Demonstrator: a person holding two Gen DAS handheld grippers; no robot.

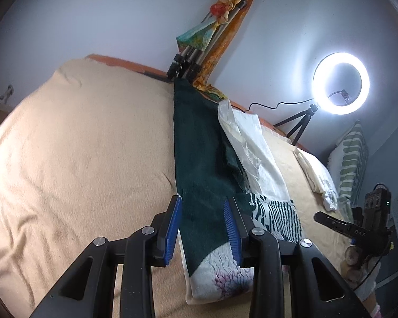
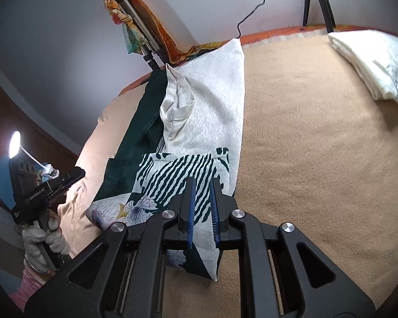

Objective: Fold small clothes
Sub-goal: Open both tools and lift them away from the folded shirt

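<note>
Cloth (image 1: 199, 164) runs lengthwise ahead of both spread, empty tongs, left gripper (image 1: 203, 228) and right gripper (image 2: 203, 206).

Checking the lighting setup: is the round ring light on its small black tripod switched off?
No: in the left wrist view the round ring light glows bright white on its small black tripod beside the bed.

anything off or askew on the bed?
One thing: a white flap of the patterned garment sticks up crumpled near its far end, not lying flat. A colourful scarf is draped over a folded tripod at the bed's far edge.
</note>
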